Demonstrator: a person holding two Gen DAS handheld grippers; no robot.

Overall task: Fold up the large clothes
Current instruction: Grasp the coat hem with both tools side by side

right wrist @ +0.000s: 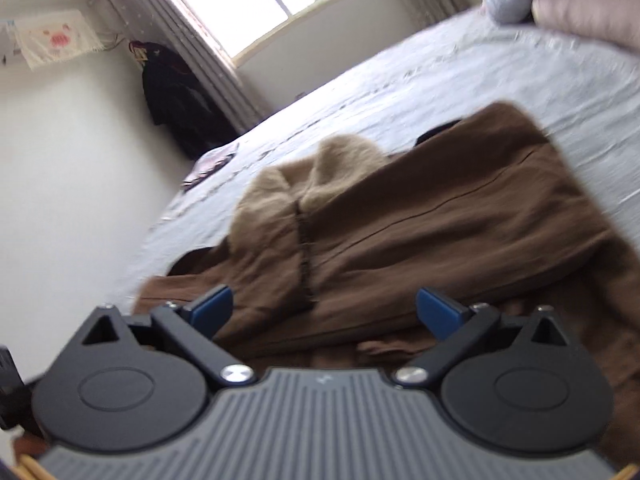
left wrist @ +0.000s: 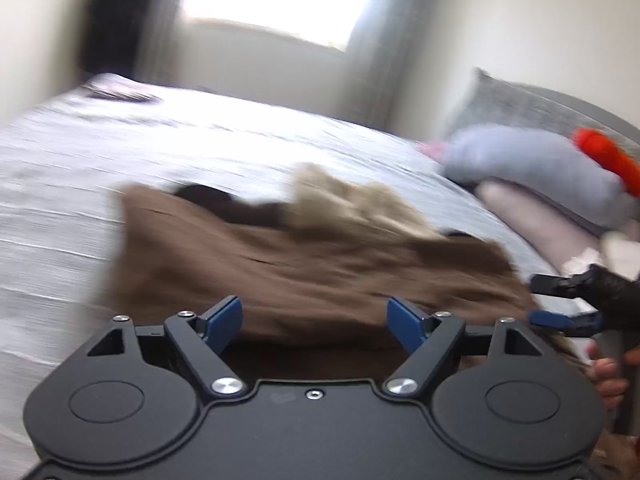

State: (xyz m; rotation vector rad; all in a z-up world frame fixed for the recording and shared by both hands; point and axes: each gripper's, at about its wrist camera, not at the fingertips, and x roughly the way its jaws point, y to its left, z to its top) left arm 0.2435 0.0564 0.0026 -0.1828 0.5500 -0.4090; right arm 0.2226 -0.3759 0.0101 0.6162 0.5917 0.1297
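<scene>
Coat: we see a large brown coat [right wrist: 420,232] lying spread on the bed, partly folded over itself, with a long seam running along its upper layer; in the left wrist view [left wrist: 312,276] it is blurred.
Collar: a pale tan fur collar [right wrist: 320,176] bunches at the coat's far end, with a dark lining showing beside it.
Left gripper: our left gripper [left wrist: 314,318] hangs just above the near edge of the coat, jaws spread wide, blue pads [left wrist: 224,316] apart with nothing between them.
Right gripper: our right gripper [right wrist: 324,312] sits over the coat's near edge, jaws likewise wide and holding nothing; whether the pads [right wrist: 438,306] touch the cloth we cannot tell.
Bed: a pale grey-white bedspread [left wrist: 200,140] lies under the coat on all sides.
Bedding pile: a grey-blue quilt [left wrist: 532,168] rests on pink bedding [left wrist: 536,216] near the headboard, well apart from the coat, and a red-orange object [left wrist: 608,160] lies on it.
Room: a bright window [right wrist: 260,0] with curtains [right wrist: 208,56] stands beyond the bed, and dark clothes [right wrist: 180,96] hang by the wall.
</scene>
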